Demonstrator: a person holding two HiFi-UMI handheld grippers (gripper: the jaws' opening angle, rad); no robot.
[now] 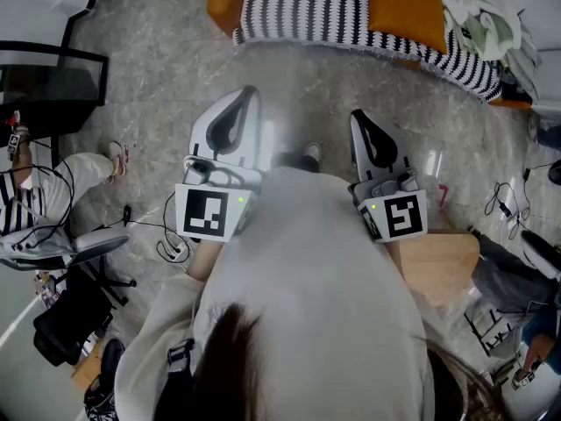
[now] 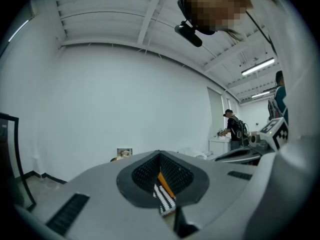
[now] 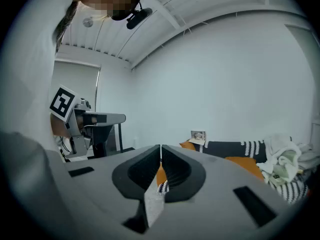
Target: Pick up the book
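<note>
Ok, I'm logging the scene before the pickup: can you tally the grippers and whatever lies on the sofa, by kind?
Grippers: 2, the left gripper and the right gripper, both shut and empty
Striped throw: 1
Heap of pale clothes: 1
Total: 4

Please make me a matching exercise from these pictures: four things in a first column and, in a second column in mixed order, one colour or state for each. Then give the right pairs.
Column one
1. blanket
2. cushion
3. right gripper
4. floor

Column two
a. grey stone
b. jaws together, nothing between them
c. black and white stripes
d. orange

Right pairs: 1-c, 2-d, 3-b, 4-a.
</note>
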